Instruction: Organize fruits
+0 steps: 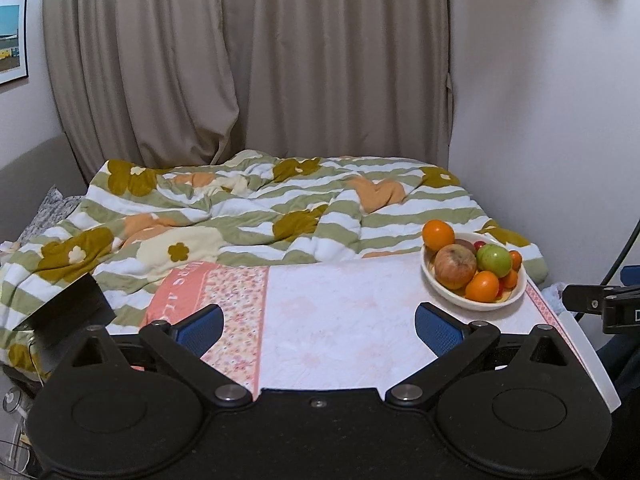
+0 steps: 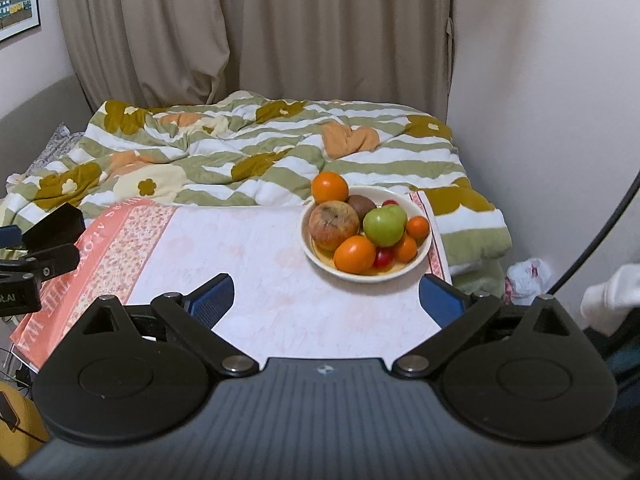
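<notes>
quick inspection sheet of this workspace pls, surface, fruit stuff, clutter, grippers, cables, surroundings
surface: table under a pink floral cloth, mostly bare
job's things: white bowl at the far right, holding oranges, a green apple, a blemished reddish apple, a brown fruit and small red ones
clutter: nothing seen on the cloth
grippers: left gripper and right gripper both open and empty, short of the bowl
cables: dark cable along the right edge
surroundings: rumpled striped flower blanket behind, beige curtain, framed picture on the left wall
</notes>
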The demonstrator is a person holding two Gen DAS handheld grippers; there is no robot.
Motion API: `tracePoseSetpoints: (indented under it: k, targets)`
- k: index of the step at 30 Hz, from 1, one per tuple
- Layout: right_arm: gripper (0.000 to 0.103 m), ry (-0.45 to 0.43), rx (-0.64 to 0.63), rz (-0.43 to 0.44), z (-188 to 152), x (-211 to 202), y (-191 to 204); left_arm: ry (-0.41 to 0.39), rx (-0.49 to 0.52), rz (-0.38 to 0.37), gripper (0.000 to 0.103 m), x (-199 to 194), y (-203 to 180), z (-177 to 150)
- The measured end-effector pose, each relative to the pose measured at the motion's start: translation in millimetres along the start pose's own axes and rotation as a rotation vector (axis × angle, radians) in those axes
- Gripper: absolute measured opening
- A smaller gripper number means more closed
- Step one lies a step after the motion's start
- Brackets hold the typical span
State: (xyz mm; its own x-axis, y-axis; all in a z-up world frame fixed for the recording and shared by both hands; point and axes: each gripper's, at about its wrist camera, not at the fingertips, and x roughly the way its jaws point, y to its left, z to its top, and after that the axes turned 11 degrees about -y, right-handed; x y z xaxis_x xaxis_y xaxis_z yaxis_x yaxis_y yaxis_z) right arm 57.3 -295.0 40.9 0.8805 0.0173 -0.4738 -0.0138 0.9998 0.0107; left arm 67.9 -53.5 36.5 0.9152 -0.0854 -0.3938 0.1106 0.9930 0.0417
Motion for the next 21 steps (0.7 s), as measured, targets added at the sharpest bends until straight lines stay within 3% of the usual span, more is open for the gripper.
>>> tracePoseSetpoints:
  k: [21]
  targets:
    - [0.103, 0.003, 0.004, -0.01, -5.5, -5.8, 9.0, -0.008, 0.006, -0.014, 0.103, -7.7, 6.7, -2.4]
